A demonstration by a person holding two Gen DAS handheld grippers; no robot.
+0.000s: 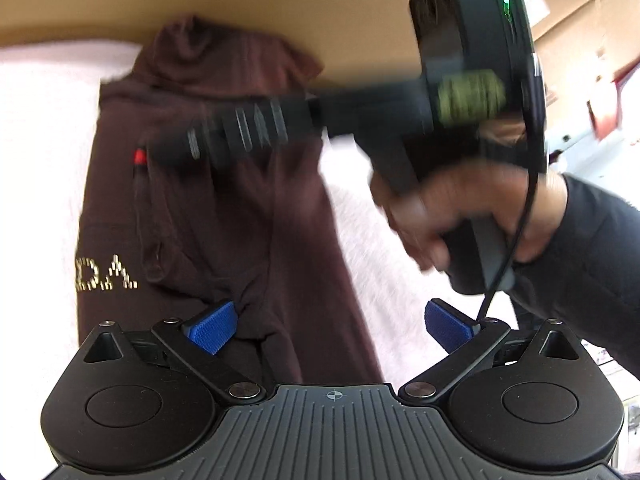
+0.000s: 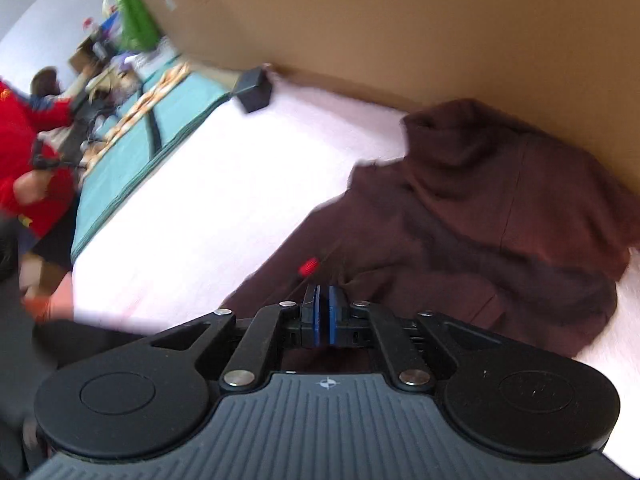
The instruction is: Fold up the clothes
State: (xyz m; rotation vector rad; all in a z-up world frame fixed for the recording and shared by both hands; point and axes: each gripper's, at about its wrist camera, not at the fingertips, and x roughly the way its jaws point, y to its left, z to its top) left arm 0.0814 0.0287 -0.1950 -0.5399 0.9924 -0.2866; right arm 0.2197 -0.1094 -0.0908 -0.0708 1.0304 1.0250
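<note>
Left claw: jaws seen spread wide, blue pads well apart. The left pad is touching or just over a bunched fold of the dark brown garment; nothing is clamped between the pads.

Right claw: pads pressed together, closed. Whether a thin fold of cloth is pinched there cannot be told; brown fabric lies directly beyond the tips. In the left wrist view the right claw is seen blurred at 1 o'clock, carried by a hand in a dark sleeve, its fingers crossing over the garment.

Garment: maroon-brown, rumpled, lying on a white fuzzy surface, its upper end pushed against a tan cardboard wall at 12 o'clock. Gold stud lettering is noted at 9 o'clock in the left view, a small red tag near the middle. One part is folded over the body.

A black box is noted at 11 o'clock in the right view.
</note>
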